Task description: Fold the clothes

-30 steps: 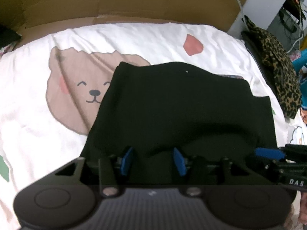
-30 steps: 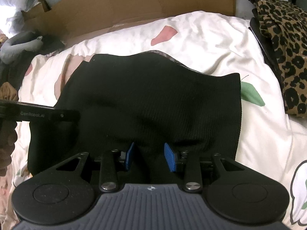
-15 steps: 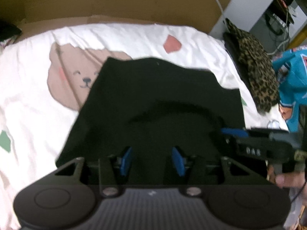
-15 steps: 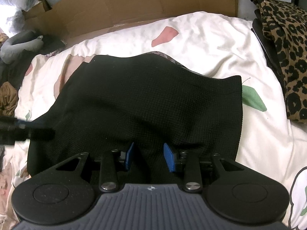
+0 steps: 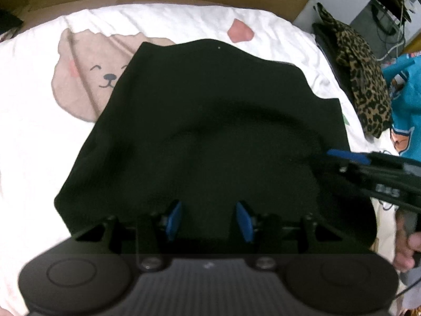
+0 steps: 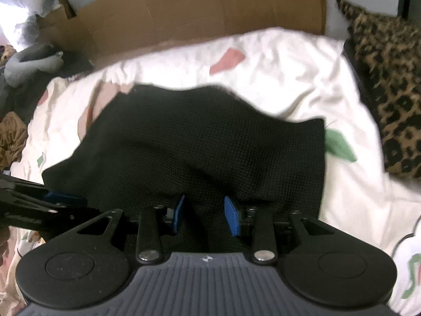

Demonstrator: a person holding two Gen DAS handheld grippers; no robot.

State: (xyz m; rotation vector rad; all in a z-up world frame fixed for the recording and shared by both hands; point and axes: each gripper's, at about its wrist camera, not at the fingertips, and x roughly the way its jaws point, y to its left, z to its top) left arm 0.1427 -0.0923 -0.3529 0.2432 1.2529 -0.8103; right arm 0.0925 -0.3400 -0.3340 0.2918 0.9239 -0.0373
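Black garment (image 5: 210, 121) near edge shifted, bunched more.

Left hand-held gripper (image 5: 208, 220) angled down, right hand-held gripper (image 6: 204, 215) alongside, both part-open

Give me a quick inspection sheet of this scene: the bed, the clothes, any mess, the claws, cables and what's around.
Surface: white bedsheet with a bear print and pink patch.
Job's things: black garment spread on the sheet, near edge bunched at both claws.
Clutter: leopard fabric and teal garment at the right; brown cloth and grey plush at the left.
Grippers: left claw and right claw each have black fabric between their blue pads; grip uncertain.
Cables: wires on the floor, far right.
Surroundings: cardboard behind the bed.
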